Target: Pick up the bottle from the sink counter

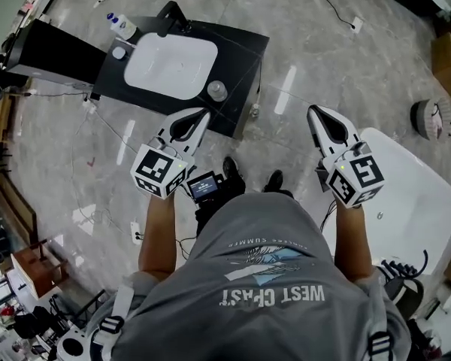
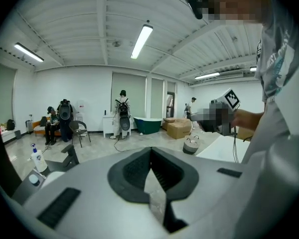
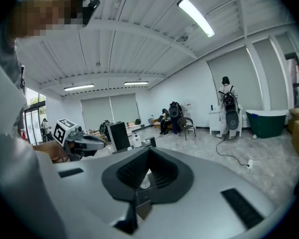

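A clear bottle with a blue cap stands on the far left corner of the black sink counter, beside the white basin. In the left gripper view the bottle is low at the left. In the right gripper view the bottle is small and lies beyond the jaws. My left gripper is held above the floor, short of the counter's near edge, shut and empty. My right gripper hangs further right over the floor, also shut and empty. Both are well away from the bottle.
A black faucet, a small round cap and a round silver item are on the counter. A white bathtub stands at my right. Cardboard boxes, a small bag and cables lie on the floor. People are at the room's far side.
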